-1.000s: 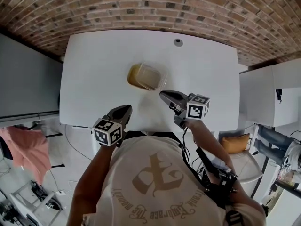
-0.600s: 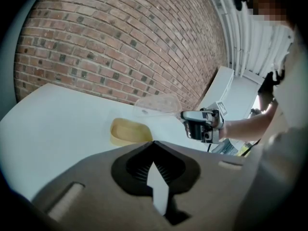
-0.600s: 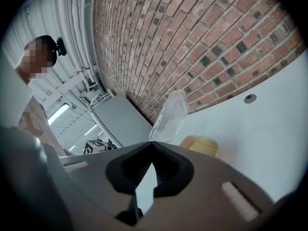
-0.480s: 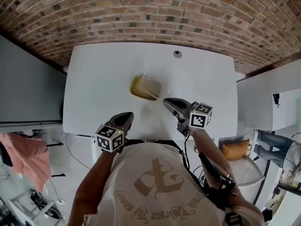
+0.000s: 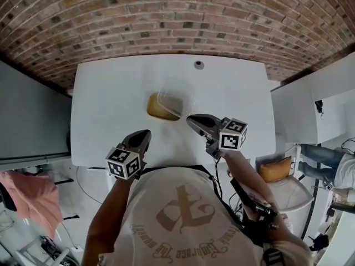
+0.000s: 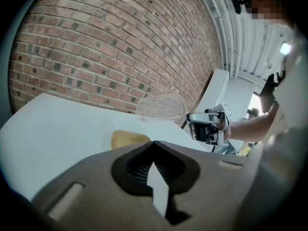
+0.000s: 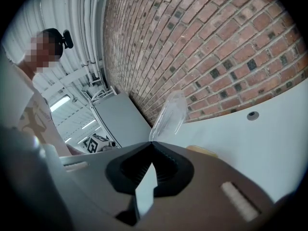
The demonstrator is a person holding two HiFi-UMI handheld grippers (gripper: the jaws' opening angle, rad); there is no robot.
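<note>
Two tools, one yellow tub (image 5: 155,109), one clear lid (image 5: 176,95): right tool (image 5: 191,118) pinches the lid's edge, left tool (image 5: 145,133) closed, empty.

Table: you are standing at the near long edge of a white table (image 5: 111,104); its far edge runs along the brick wall (image 5: 166,21).
Top: plain white and flat, with rounded corners in your head view.
Container: a yellow container (image 5: 157,109) sits directly on the top, about midway along it and in front of you.
Lid: the clear lid (image 5: 176,96) is tilted up over the container's right side and does not lie flat on the table. You can't tell whether it still touches the container.
Grommet: a small round grey grommet (image 5: 198,64) is set into the top near the far edge, well apart from the container.
</note>
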